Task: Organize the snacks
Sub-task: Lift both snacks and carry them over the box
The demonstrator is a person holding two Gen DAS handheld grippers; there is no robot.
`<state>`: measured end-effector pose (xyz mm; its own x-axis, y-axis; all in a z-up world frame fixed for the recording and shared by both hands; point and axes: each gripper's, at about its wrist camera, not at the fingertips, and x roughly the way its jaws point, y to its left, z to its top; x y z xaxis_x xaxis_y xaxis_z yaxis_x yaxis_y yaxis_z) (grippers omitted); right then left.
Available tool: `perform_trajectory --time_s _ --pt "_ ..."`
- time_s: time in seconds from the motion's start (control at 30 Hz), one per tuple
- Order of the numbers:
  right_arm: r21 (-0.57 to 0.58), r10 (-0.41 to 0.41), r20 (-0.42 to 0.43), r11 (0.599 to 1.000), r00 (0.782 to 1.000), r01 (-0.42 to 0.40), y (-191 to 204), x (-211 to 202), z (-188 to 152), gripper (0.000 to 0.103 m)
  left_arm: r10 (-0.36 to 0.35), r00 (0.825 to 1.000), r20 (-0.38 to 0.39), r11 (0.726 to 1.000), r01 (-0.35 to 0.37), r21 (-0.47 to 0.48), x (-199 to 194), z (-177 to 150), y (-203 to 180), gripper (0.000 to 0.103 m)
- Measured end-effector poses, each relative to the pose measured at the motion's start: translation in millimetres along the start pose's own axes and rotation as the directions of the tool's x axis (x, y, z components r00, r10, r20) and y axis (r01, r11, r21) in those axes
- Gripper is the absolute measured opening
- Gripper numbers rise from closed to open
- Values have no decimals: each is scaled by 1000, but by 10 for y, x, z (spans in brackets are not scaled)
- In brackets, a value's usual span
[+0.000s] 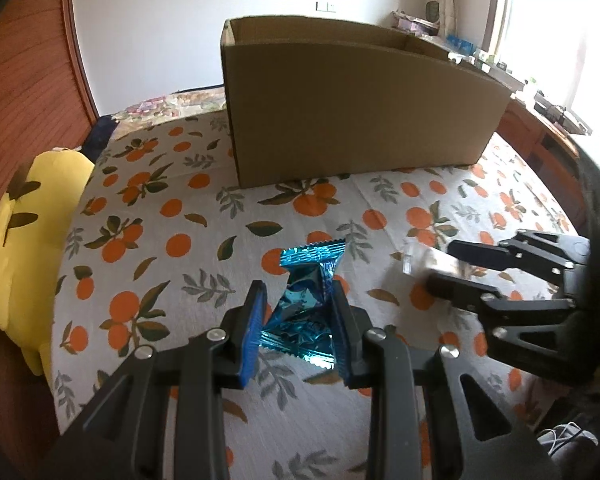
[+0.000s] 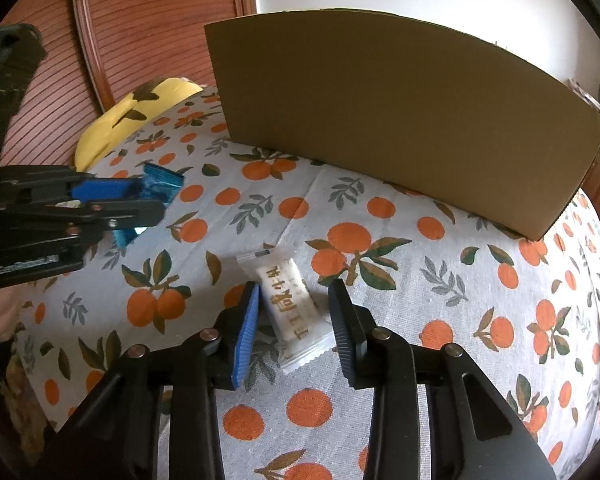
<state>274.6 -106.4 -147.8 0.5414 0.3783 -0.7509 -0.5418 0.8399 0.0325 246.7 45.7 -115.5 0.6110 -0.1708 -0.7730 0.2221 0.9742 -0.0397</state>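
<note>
Left gripper [image 1: 296,316] clamps the blue wrapper [image 1: 306,300] above the orange-print sheet [image 1: 172,208]; right gripper [image 2: 294,320] straddles the white packet [image 2: 294,308], jaws apart, cardboard box [image 2: 400,128] behind.

Inside of the cardboard box [image 2: 400,128] hidden behind its tall front wall in the right wrist view. White snack packet [image 1: 428,262] blurred in the left wrist view. Yellow plush toy [image 1: 24,248] cut off at the left edge. Windowsill clutter [image 1: 548,92] too small to identify.
</note>
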Motion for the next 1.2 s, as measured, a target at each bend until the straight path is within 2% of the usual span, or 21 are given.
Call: perform_trajectory --time_s 0.2,0.37,0.63,0.97,1.2 --pt "35 -12 -5 999 1000 12 -84 -33 -6 20 -8 999 35 1000 8 5 -227 -20 -156 29" --pt "117 37 5 992 999 -37 -198 -179 -99 20 -7 999 54 1000 6 19 -364 -60 -302 29" --pt "155 80 60 984 995 -89 -323 -543 -187 20 -7 998 69 1000 7 11 -486 -113 -423 29" --pt "139 46 118 988 992 -62 -377 -1044 -259 20 -21 993 112 1000 20 11 -634 -12 -582 29" --pt "102 16 157 994 987 -33 -447 -1328 -171 20 -41 985 167 999 38 20 -725 206 -707 29"
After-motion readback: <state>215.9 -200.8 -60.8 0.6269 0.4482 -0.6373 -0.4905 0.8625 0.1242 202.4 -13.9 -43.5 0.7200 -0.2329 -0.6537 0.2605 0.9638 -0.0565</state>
